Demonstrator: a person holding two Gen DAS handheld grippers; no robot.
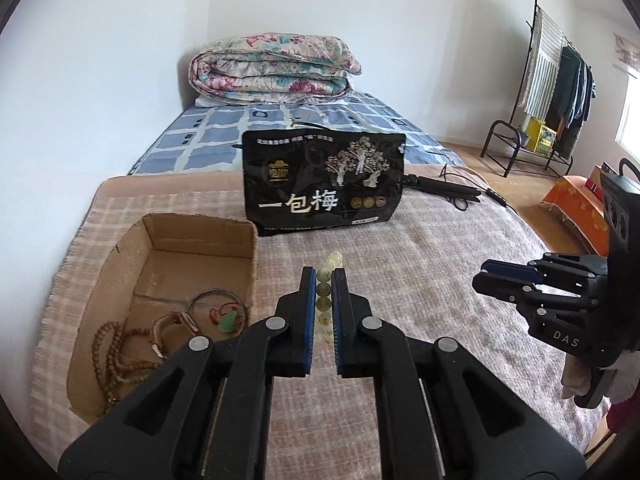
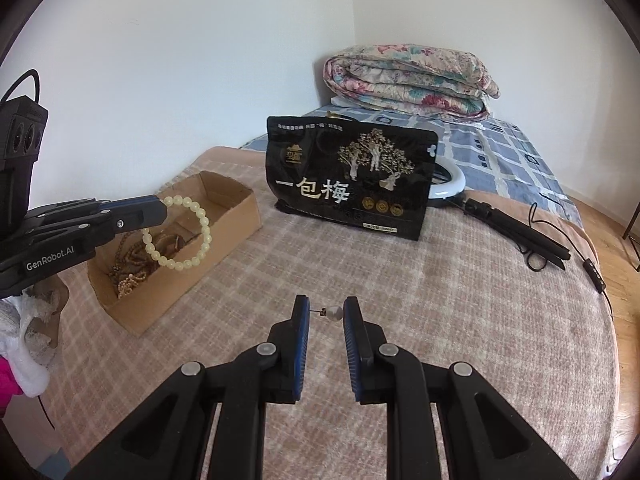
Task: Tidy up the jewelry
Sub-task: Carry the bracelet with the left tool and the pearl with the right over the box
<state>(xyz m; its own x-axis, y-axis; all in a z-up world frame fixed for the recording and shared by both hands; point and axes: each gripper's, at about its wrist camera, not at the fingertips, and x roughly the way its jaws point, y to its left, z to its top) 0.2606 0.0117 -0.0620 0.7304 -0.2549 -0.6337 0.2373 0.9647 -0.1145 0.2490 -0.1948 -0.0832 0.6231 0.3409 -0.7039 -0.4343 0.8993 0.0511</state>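
Observation:
My left gripper (image 1: 325,276) is shut on a pale yellow bead bracelet (image 1: 325,292). In the right wrist view the bracelet (image 2: 188,236) hangs as a loop from the left gripper (image 2: 158,210), above the cardboard box (image 2: 240,208). The box (image 1: 208,236) holds brown bead strands (image 1: 114,356), a thin dark bangle (image 1: 218,300) and a green pendant on red cord (image 1: 226,322). My right gripper (image 2: 325,314) is shut on a small pearl stud earring (image 2: 334,314), its post against the left pad, lifted over the checked blanket (image 2: 440,300). In the left wrist view the right gripper (image 1: 480,276) shows at the right.
A black snack bag (image 1: 324,182) stands upright on the blanket behind both grippers. A ring light on a folded black tripod (image 2: 516,232) with its cable lies at the right. A folded floral quilt (image 1: 272,68) sits at the bed's far end. A clothes rack (image 1: 556,96) stands by the wall.

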